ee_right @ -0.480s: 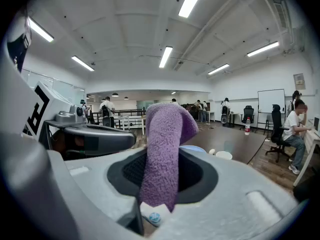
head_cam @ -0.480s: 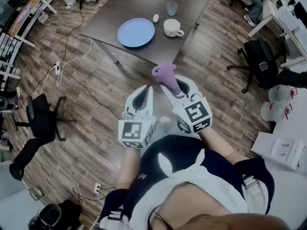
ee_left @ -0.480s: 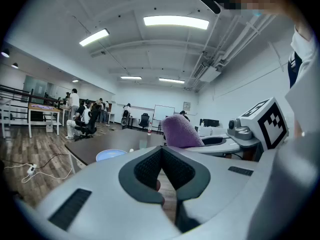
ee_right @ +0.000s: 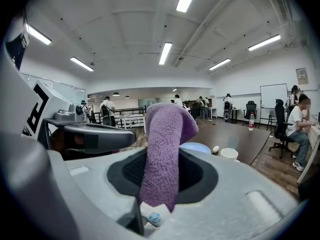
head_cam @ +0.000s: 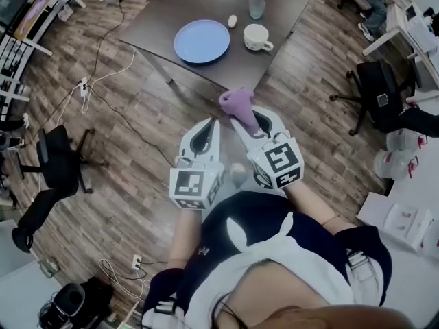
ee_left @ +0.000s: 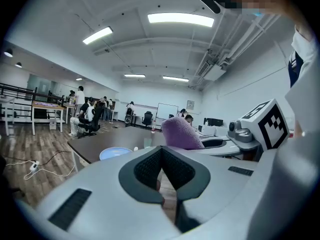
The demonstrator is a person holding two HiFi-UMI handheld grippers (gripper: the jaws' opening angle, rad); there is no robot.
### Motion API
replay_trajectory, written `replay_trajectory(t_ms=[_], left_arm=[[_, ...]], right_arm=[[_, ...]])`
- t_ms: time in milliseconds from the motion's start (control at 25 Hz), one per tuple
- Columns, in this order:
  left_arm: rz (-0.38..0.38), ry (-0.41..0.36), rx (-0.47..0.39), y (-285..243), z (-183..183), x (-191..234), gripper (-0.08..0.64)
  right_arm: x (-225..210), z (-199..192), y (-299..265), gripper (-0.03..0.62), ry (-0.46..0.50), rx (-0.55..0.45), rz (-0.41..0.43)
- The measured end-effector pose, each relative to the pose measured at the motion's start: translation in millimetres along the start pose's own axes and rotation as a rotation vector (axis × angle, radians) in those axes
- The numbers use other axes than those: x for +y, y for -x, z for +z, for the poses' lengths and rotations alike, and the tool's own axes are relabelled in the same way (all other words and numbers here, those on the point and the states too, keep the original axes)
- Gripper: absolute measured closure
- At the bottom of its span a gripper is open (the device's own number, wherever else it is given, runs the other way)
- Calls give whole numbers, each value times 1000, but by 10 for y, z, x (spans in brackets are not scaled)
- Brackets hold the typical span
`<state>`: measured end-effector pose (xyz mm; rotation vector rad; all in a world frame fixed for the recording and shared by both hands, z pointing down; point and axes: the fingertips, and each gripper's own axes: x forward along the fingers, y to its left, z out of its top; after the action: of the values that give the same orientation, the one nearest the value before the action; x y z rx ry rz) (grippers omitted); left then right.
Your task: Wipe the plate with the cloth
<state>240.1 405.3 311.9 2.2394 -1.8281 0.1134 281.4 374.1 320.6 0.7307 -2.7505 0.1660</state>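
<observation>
A blue plate [head_cam: 202, 41] lies on the dark table [head_cam: 171, 12] ahead, seen small as the plate [ee_left: 114, 153] in the left gripper view and the plate [ee_right: 196, 147] in the right gripper view. My right gripper [head_cam: 248, 120] is shut on a purple cloth [head_cam: 238, 105], which stands up between its jaws as the cloth [ee_right: 163, 154]. My left gripper [head_cam: 205, 133] hangs beside it over the floor, shut with nothing in it. Both grippers are short of the table's near edge.
A white cup [head_cam: 257, 37], a glass [head_cam: 256, 7] and a small white object [head_cam: 232, 21] stand right of the plate. Office chairs [head_cam: 58, 160] and cables [head_cam: 103, 81] lie on the wooden floor at left. A black chair [head_cam: 381, 88] is at right.
The table and plate have shifted slightly in the head view, as the view moved a little. Both grippers keep their places and the cloth stays held.
</observation>
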Motion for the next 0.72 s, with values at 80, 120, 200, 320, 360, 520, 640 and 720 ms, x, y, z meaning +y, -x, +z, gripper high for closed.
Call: replay_trajectory(t_ms=[80,120,200,320,360,520,640,720], left_arm=[[-10,2,7,-79,-13,115,555],[-16,4,10,-119,-9,177,555],[-22,8,18,-206,17,323,555],[-17,19,25,-351,59,616,555],[-22,20,28,-398,63,714,555],[-55,4,41,-587,167,1101,555],[-69,3,36,-727,267,1383,556],[-80,6,34,-802,318,1550,555]], right_arm=[[-32,11,-131,463,-11,9,-1],[-48,19,-198,463,-18,14,-1],[-94,51,-345,463,-27,24,-6],[-188,123,-617,463,-21,31,-20],[-207,155,-719,463,-18,33,-23],[-241,343,-1159,463,7,43,-42],[-263,464,-1463,463,28,49,-55],[-281,521,-1637,463,32,49,-65]])
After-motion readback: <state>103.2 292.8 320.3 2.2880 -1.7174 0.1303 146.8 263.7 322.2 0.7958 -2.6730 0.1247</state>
